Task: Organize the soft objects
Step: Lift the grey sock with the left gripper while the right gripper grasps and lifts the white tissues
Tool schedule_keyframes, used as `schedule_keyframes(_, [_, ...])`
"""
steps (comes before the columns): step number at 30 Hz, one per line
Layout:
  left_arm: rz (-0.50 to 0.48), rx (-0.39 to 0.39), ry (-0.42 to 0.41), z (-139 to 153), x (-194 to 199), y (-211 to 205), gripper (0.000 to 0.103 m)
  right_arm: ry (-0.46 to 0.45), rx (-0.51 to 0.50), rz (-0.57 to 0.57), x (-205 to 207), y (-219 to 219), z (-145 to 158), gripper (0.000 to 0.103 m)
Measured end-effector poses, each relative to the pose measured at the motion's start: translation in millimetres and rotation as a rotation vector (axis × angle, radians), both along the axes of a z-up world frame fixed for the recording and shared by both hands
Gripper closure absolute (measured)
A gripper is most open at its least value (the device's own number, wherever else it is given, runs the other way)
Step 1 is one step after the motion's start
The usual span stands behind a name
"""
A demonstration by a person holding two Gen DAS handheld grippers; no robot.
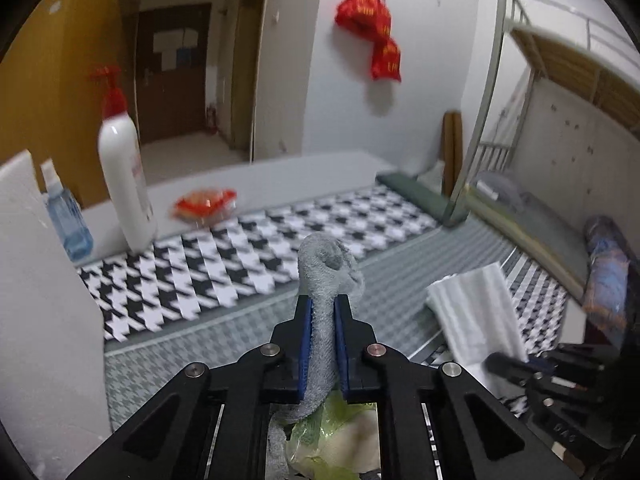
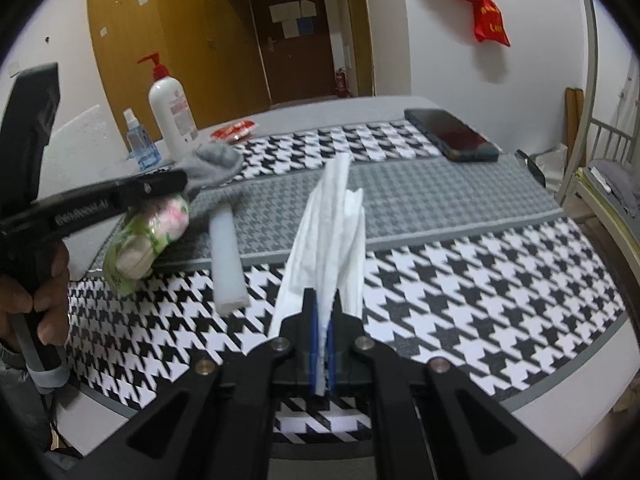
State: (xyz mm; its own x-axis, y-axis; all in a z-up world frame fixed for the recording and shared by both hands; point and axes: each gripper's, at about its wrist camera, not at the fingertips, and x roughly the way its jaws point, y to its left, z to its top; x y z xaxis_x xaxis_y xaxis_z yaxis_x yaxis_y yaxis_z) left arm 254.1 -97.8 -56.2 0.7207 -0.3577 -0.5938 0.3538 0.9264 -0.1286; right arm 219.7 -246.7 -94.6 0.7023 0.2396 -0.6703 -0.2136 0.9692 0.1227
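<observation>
My left gripper [image 1: 323,304] is shut on a grey sock [image 1: 326,264]; the sock's bunched end sticks up past the fingertips and its tail hangs down behind them. Right under that gripper lies a green and white tissue pack [image 1: 340,440]. From the right wrist view the left gripper [image 2: 176,182] hovers above the tissue pack [image 2: 148,236], with the sock [image 2: 216,164] drooping from its tip. My right gripper [image 2: 323,300] is shut on a folded white tissue [image 2: 332,232], which fans up and forward over the houndstooth cloth [image 2: 480,280].
A white foam stick [image 2: 226,256] lies beside the tissue pack. At the far left stand a lotion pump bottle [image 2: 170,114] and a blue spray bottle [image 2: 138,142], with a red packet [image 2: 234,131] near them. A dark phone [image 2: 452,134] rests far right. A bunk bed [image 1: 560,120] borders the right side.
</observation>
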Motion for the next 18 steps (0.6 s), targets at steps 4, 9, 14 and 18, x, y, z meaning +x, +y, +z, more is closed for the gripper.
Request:
schedule_keyframes(4, [-0.032,-0.06,-0.033,13.1,-10.0,6.6,0.091,-0.034,-0.005,-0.001,-4.1,1.4,12.9,0.097])
schedule_keyframes(9, [-0.031,-0.001,-0.008,2.6,-9.8,2.6,0.091,-0.038,0.0,-0.019,-8.1,-1.4,15.3,0.097])
schedule_keyframes(14, [-0.02,0.049,0.05,-7.0,-3.3,1.9,0.076,-0.034,0.007,-0.033,-8.9,-4.0,12.6,0.097])
schedule_keyframes(18, [-0.024,0.087,0.087,-13.6,7.1,-2.7,0.061,-0.036,0.019,-0.031,-6.4,-4.5,11.3,0.097])
